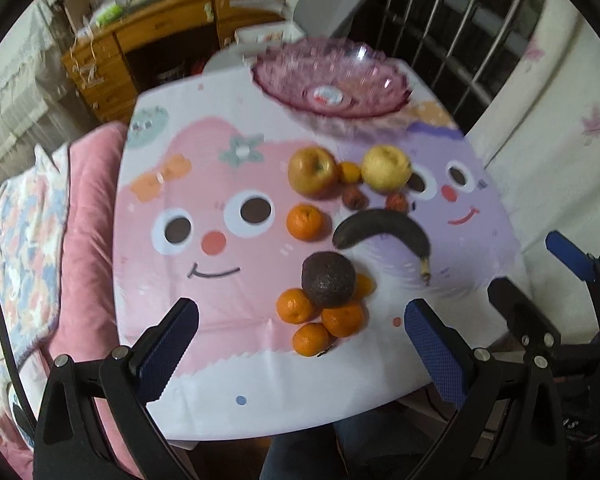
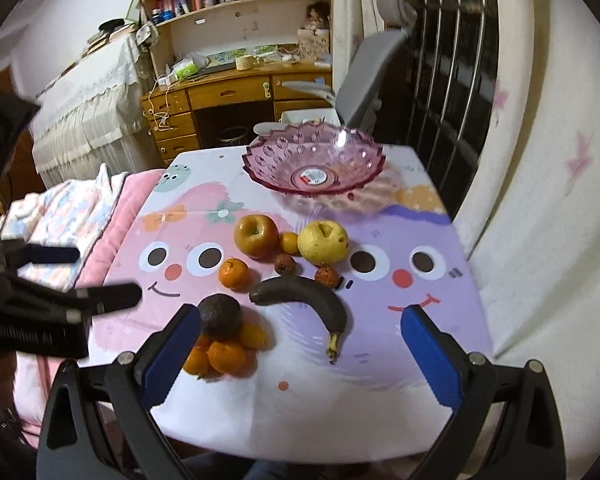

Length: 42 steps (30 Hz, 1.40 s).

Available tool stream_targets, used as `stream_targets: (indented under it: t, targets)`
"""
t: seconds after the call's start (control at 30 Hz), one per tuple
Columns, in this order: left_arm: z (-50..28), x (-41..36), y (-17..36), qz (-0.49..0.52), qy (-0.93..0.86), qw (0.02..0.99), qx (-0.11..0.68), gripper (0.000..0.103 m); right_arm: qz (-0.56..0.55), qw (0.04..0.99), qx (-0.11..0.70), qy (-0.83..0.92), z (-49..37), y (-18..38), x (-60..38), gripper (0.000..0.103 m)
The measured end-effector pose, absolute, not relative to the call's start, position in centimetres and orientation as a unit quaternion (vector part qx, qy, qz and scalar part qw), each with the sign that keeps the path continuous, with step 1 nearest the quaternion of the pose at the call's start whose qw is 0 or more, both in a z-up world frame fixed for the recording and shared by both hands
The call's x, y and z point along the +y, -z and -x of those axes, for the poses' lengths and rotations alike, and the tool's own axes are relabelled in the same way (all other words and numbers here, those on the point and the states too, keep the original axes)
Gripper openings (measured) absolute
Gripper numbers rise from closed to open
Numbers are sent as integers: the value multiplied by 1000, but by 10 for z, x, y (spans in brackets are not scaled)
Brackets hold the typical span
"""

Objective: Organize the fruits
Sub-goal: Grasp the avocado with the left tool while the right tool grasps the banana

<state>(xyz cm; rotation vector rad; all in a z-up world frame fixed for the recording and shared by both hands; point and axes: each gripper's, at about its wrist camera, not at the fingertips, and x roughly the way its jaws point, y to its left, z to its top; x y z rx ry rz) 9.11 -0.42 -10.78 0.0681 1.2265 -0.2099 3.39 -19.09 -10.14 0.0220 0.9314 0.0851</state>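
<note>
A pink glass bowl [image 1: 332, 80] [image 2: 314, 164] stands empty at the table's far edge. In front of it lie an apple [image 1: 313, 170] [image 2: 257, 236], a yellow pear [image 1: 386, 168] [image 2: 323, 242], a dark banana [image 1: 384, 232] [image 2: 304, 300], a dark avocado [image 1: 329, 279] [image 2: 221, 316] resting on several mandarins [image 1: 342, 318] [image 2: 227, 356], a lone mandarin [image 1: 305, 222] [image 2: 233, 274] and small reddish fruits [image 1: 355, 199]. My left gripper [image 1: 300, 340] is open and empty above the near edge. My right gripper [image 2: 300, 344] is open and empty too.
The table [image 1: 260, 400] wears a pink and purple cartoon cloth. A pink bed [image 1: 84, 216] lies to the left, a wooden desk [image 2: 228, 96] and grey chair [image 2: 372, 76] behind, a curtain [image 2: 540, 184] to the right. The right gripper shows in the left wrist view [image 1: 540, 280].
</note>
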Motion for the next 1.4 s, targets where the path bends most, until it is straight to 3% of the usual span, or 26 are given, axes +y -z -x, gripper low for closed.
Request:
stream_targets:
  t: [0.23,0.47,0.63,0.73,0.8,0.9,1.03,1.23,1.3,1.4]
  targets:
    - [-125,-21,162,-26,59,785,616,102,-2,878,472,-83,-72,164,-216,93]
    - [-145,-32,212,3,35,754,656,102,56,855,496,-137,-108,227,-223,71]
    - [-150,-36,238,14,21,742,670,99,74,843,507,-167,-120,255,-223,67]
    - [-153,-37,246,21,14,737,676,96,71,833,518,-183,-124,265,-222,58]
    - [-153,-36,251,30,11,734,679,89,76,826,523,-195,-125,269,-219,51]
    - [-153,-35,257,42,10,729,683,80,98,827,514,-204,-119,270,-214,50]
    - [-147,-33,260,38,2,734,678,77,104,830,506,-209,-119,269,-214,48]
    - [-147,-36,257,44,4,735,677,72,129,829,496,-224,-119,269,-207,36]
    - [-147,-37,255,52,15,736,675,56,127,828,497,-225,-121,269,-209,34]
    - [-153,-43,256,42,16,733,678,56,127,826,501,-227,-123,267,-209,32]
